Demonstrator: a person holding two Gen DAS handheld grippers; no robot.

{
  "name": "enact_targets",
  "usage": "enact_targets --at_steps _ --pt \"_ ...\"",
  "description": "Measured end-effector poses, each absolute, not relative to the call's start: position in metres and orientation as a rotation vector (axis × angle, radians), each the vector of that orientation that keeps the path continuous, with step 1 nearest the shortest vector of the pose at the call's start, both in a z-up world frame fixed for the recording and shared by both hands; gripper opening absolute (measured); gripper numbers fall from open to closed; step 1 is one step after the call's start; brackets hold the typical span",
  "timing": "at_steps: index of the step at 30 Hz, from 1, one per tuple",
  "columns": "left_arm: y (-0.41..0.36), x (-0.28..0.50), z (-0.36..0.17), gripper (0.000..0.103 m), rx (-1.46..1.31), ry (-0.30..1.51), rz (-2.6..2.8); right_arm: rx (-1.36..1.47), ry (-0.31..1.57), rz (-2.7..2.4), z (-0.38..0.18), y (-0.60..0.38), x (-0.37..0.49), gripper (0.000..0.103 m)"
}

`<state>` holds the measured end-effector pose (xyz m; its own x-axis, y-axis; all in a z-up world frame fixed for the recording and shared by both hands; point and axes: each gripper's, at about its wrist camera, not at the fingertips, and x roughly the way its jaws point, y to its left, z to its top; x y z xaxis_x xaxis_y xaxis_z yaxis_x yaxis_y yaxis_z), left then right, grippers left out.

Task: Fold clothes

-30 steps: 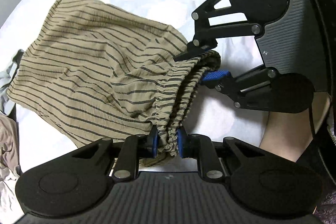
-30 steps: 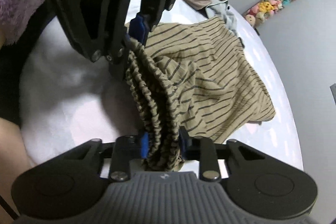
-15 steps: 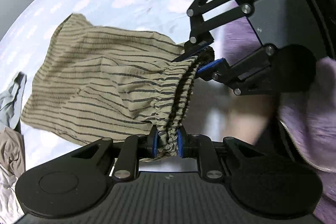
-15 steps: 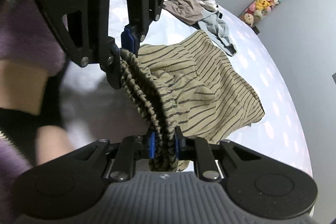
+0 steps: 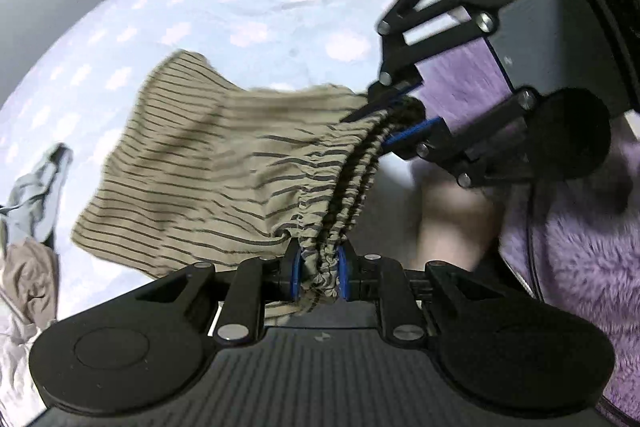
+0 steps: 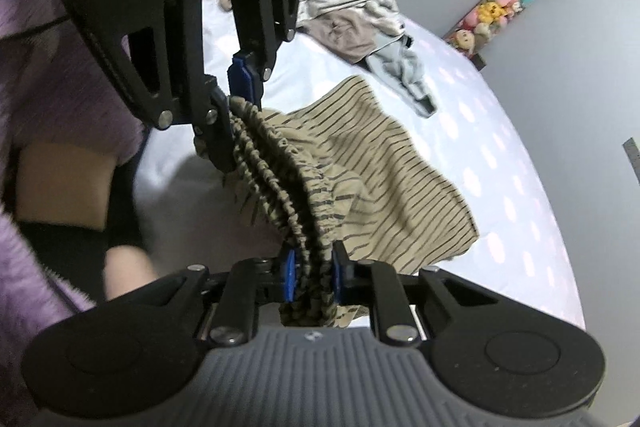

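Observation:
A tan garment with dark stripes and a gathered elastic waistband [image 5: 224, 163] hangs in the air over the bed; it also shows in the right wrist view [image 6: 384, 183]. My left gripper [image 5: 319, 273] is shut on one end of the waistband. My right gripper [image 6: 311, 277] is shut on the other end. Each gripper shows in the other's view: the right gripper [image 5: 396, 115] at upper right, the left gripper [image 6: 234, 99] at upper left. The waistband stretches between them, and the fabric trails down toward the sheet.
The bed has a pale sheet [image 5: 256, 7] with light spots. A pile of grey and beige clothes [image 6: 360, 15] lies at its far end, also showing in the left wrist view [image 5: 28, 227]. Stuffed toys [image 6: 504, 11] stand by the wall. The person's purple fleece sleeve [image 5: 580, 259] is close.
Both grippers have lifted the striped garment off the sheet, and it now hangs clear above the bed. Both grips on the waistband are unchanged.

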<state>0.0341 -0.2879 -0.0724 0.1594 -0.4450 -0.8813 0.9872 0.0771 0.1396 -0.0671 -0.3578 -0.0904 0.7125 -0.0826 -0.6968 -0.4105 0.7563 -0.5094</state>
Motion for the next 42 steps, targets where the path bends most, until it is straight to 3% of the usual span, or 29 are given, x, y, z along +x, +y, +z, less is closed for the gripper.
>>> enact_targets --at_steps 7,20,35,38,40,42 --pt "-0.292 0.068 -0.05 0.016 0.783 0.713 -1.18 -0.652 0.698 0.14 -0.07 -0.372 -0.03 0.02" --pt "-0.31 0.162 -0.055 0.017 0.598 0.761 -1.112 -0.582 0.671 0.131 -0.062 -0.41 0.073 0.02" --pt "-0.341 0.288 -0.135 0.021 0.434 0.861 -0.984 -0.504 0.793 0.112 -0.14 -0.45 0.197 0.021" --pt "-0.335 0.294 -0.143 0.023 0.388 0.865 -0.949 -0.472 0.799 0.091 -0.155 -0.455 0.208 0.034" --pt "-0.331 0.299 -0.149 0.025 0.358 0.867 -0.926 -0.454 0.788 0.063 -0.159 -0.458 0.209 0.049" --pt "-0.327 0.303 -0.154 0.027 0.328 0.869 -0.902 -0.434 0.778 0.042 -0.158 -0.461 0.207 0.049"
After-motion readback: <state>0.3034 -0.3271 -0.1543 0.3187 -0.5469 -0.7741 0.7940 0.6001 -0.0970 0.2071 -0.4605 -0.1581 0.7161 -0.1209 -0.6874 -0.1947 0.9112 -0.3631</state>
